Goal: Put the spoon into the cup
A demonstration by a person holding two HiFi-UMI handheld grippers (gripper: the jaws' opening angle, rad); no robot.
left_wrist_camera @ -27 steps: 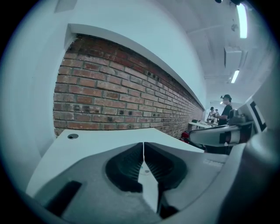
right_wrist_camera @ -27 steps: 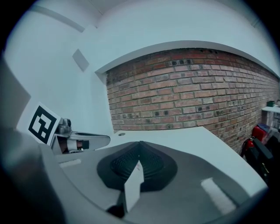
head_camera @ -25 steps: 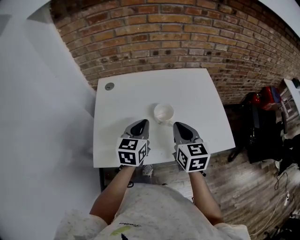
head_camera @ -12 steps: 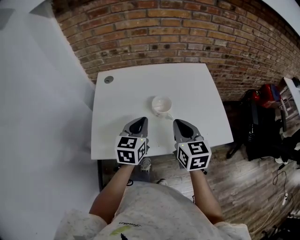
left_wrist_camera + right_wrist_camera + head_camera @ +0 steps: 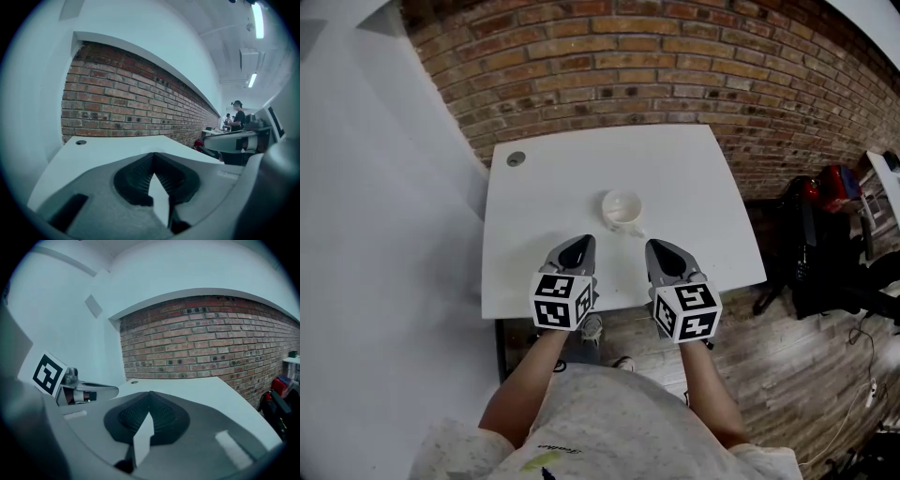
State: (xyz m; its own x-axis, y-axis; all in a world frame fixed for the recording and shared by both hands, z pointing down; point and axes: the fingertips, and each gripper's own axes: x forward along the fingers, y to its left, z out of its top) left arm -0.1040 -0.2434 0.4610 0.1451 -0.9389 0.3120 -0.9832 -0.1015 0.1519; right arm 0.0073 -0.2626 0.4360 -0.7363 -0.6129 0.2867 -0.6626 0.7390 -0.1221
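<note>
the small white round cup (image 5: 623,209) is sitting near the middle of the white rectangular surface (image 5: 694,178), just beyond the two claws and between them. the left claw (image 5: 578,249) is being held over the near edge with its jaws pressed together on nothing. the right claw (image 5: 662,249) is sitting beside it, likewise closed and empty (a pale bit (image 5: 637,231) is poking from the cup's near right side, handle or spoon i cannot tell). a red brick wall (image 5: 656,66) is standing behind.

One cup (image 5: 622,208), one table (image 5: 698,183), two claws (image 5: 578,244) (image 5: 662,247)
</note>
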